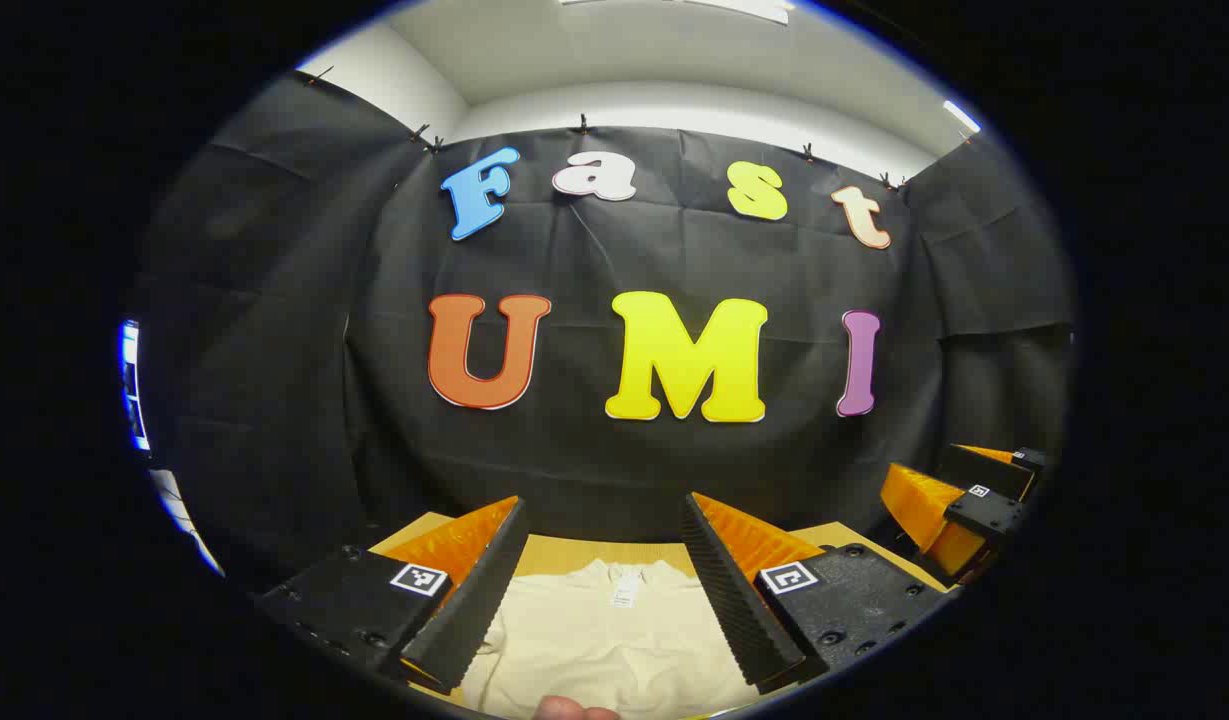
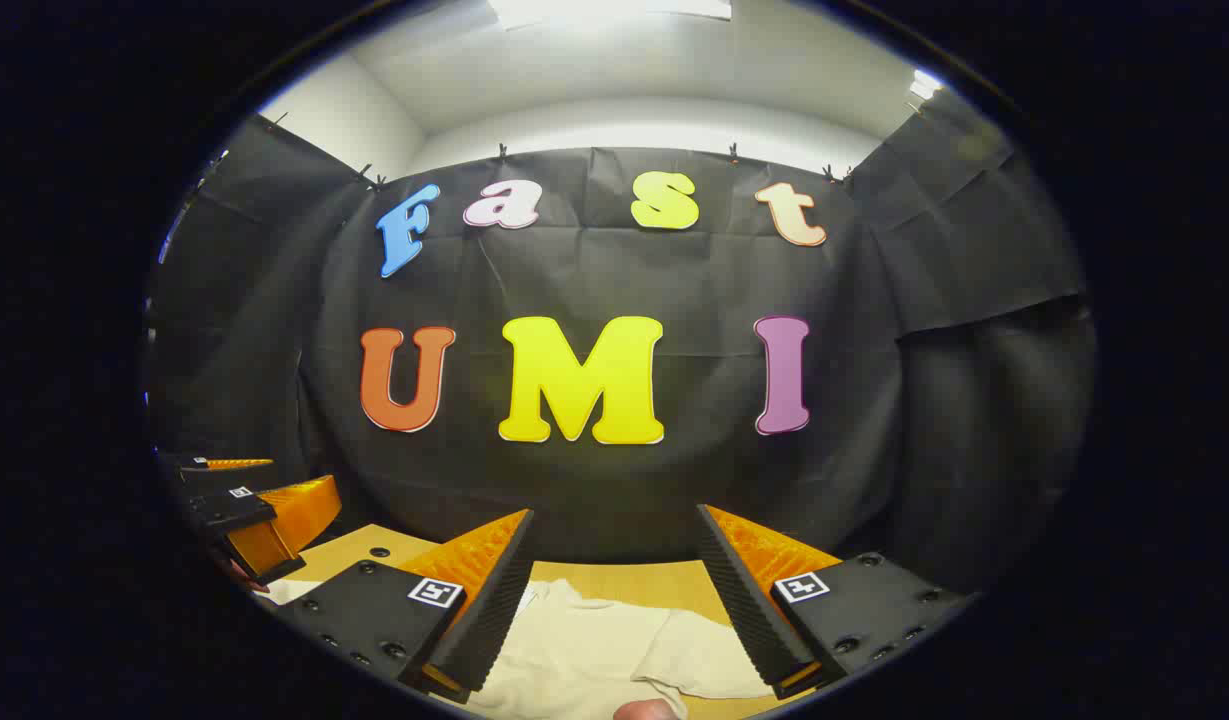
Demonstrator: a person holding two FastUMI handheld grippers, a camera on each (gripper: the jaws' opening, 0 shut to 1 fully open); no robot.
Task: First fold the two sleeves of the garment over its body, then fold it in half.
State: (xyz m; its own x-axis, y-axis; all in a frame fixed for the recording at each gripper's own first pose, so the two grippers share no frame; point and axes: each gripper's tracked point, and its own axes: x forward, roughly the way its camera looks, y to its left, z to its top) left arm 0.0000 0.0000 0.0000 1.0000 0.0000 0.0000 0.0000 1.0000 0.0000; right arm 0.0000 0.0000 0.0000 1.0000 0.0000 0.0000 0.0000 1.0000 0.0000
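Observation:
A cream garment [image 1: 604, 640] lies flat on the wooden table [image 1: 574, 552], its collar and label toward the far wall. My left gripper [image 1: 604, 505] hangs above it, open, with nothing between its fingers. In the right gripper view the same garment [image 2: 584, 650] shows a short sleeve [image 2: 709, 665] spread to the right. My right gripper [image 2: 614, 515] is open above that side, holding nothing. The right gripper [image 1: 959, 500] appears off to the right in the left gripper view, and the left gripper [image 2: 249, 510] shows at the left in the right gripper view.
The black cloth wall [image 1: 614, 450] closes the booth just behind the table's far edge. A strip of bare table [image 2: 634, 578] runs between the garment and the wall. A fingertip [image 1: 572, 709] shows at the bottom.

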